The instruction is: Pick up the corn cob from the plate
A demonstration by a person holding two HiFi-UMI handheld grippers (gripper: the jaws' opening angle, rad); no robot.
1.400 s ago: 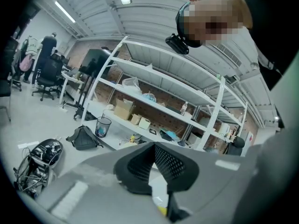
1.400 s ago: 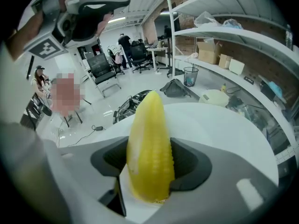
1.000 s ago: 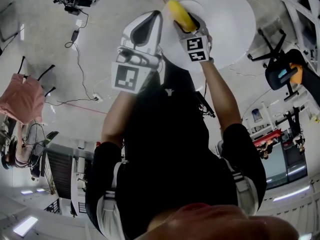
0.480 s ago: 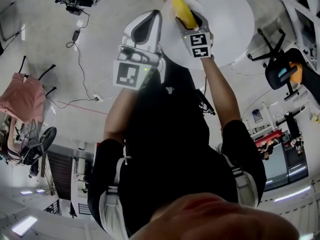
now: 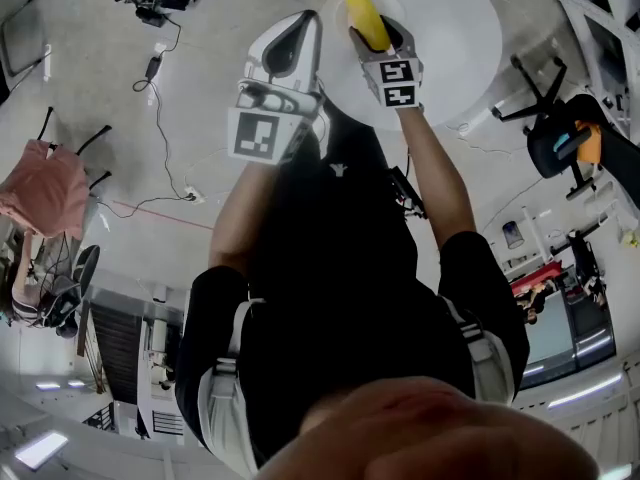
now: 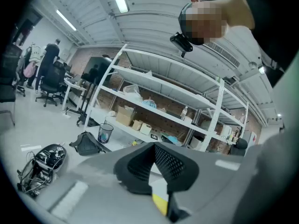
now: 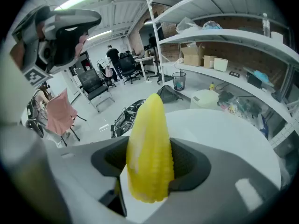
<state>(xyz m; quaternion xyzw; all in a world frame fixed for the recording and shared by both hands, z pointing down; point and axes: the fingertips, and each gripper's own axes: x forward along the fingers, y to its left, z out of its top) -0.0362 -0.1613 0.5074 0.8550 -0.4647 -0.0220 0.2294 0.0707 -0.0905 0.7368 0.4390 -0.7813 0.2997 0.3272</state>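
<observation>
The yellow corn cob stands upright between the jaws of my right gripper, which is shut on it. It hangs above a white round surface; I cannot make out a separate plate on it. My left gripper is held beside the right one, to its left and off the white surface. Its black pads meet with nothing between them. It also shows at the upper left of the right gripper view, as the left gripper.
A pink-draped chair and floor cables lie to the left. A black stand with a blue and orange part is at the right. White shelving with boxes, a bin and a dark bag stand beyond.
Both grippers have shifted a little toward the top of the head view. The right one has rolled slightly with the corn cob still held.
</observation>
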